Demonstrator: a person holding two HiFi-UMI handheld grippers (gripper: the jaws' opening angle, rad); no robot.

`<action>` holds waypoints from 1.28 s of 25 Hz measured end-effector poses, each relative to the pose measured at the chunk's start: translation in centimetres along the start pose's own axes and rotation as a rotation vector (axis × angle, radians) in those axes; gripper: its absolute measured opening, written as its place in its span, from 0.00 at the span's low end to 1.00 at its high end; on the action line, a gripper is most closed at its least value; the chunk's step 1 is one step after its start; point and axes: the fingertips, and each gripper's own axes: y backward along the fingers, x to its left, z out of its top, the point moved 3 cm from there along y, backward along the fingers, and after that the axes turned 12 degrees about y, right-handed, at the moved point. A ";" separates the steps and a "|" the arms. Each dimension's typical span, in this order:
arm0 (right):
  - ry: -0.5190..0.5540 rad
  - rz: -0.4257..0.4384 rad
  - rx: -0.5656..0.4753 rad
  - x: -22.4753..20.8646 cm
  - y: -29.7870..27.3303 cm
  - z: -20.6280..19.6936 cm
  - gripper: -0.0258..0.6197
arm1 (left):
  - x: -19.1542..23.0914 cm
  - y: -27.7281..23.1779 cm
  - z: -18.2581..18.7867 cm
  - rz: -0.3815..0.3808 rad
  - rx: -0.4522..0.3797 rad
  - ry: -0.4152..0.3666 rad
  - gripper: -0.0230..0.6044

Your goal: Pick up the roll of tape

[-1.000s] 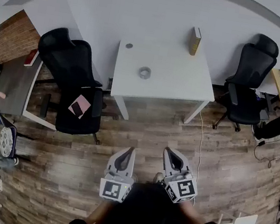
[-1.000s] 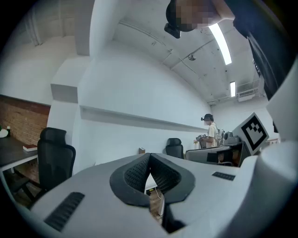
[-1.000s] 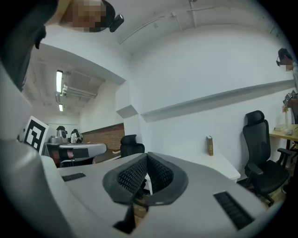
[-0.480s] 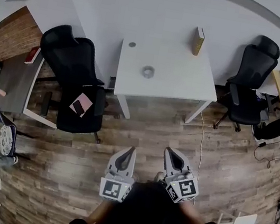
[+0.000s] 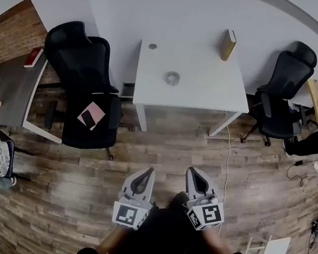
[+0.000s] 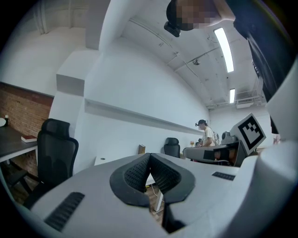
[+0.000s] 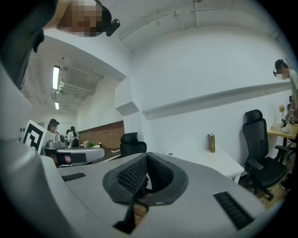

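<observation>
Left gripper (image 5: 147,171) clenched, nothing between jaws. Right gripper (image 5: 191,173) the same, empty. Both side by side over wood floor (image 5: 261,172), well short of table (image 5: 210,96). Tape (image 5: 172,78) flat mid-table, well apart from both. Book (image 5: 229,45) upright at far edge

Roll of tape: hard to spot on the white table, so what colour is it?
Silvery grey roll of tape, best seen in the head view.
</observation>
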 end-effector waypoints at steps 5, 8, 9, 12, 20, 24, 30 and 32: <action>0.003 -0.006 0.032 1.0 -1.0 -0.8 0.06 | 1.8 0.2 -0.3 0.004 0.015 0.035 0.08; 0.007 0.000 0.037 0.6 -2.5 -1.2 0.06 | 2.8 -0.8 -0.2 0.009 0.011 0.034 0.08; 0.008 0.001 0.036 0.3 -3.3 -1.3 0.06 | 3.3 -1.3 -0.3 0.014 0.013 0.034 0.08; 0.003 0.011 0.030 -0.9 -6.2 -1.8 0.06 | 4.9 -3.5 0.0 0.031 0.018 0.029 0.08; 0.009 0.060 -0.007 -6.3 -15.7 -1.1 0.06 | 9.4 -12.6 2.9 0.077 0.017 -0.014 0.08; 0.013 0.078 -0.016 -9.8 -20.5 -0.5 0.06 | 11.4 -18.2 3.9 0.069 0.049 -0.072 0.08; 0.016 0.084 -0.014 -15.3 -25.6 -0.7 0.06 | 13.2 -25.3 4.7 0.077 0.056 -0.091 0.08; 0.011 0.079 -0.006 -16.7 -26.6 -0.8 0.06 | 13.7 -26.8 4.7 0.084 0.068 -0.092 0.08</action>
